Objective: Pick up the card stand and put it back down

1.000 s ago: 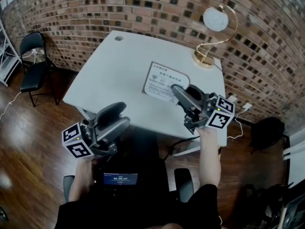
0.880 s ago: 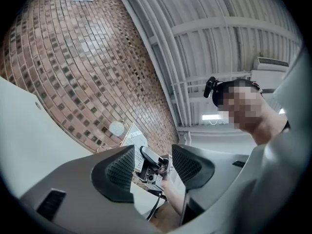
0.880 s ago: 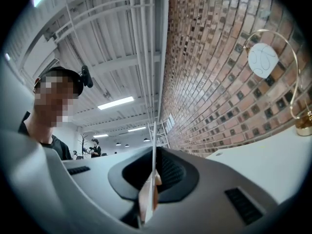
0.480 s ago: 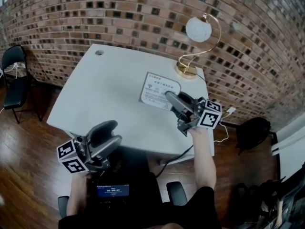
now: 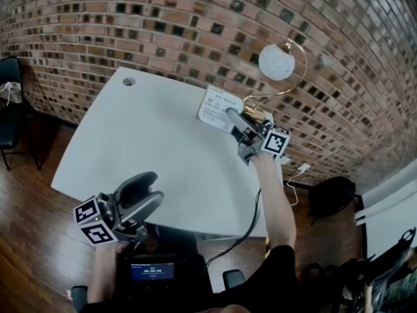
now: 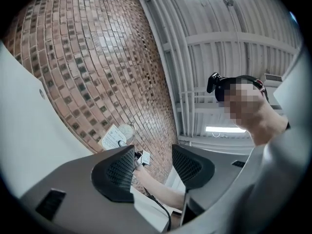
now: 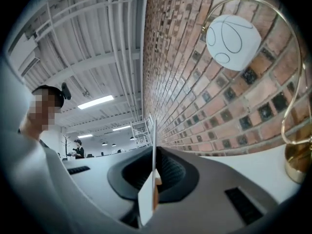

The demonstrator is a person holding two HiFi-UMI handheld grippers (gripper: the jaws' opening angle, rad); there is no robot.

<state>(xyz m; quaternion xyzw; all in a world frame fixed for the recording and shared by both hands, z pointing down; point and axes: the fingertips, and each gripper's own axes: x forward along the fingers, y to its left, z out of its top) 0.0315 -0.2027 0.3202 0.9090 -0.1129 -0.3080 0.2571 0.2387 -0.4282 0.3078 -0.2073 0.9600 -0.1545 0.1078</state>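
White table (image 5: 150, 142), one gold lamp (image 5: 277, 62) at the head view's upper right. My right tool (image 5: 232, 115) is clenched on the single card stand (image 5: 215, 106) (seen edge-on between its pads), just left of the lamp. Second tool, my left tool (image 5: 156, 186), lower left, hangs released and empty.

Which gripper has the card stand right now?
The right gripper, up by the gold lamp: its fingers are shut on the card stand. The left gripper is open with nothing between its fingers.
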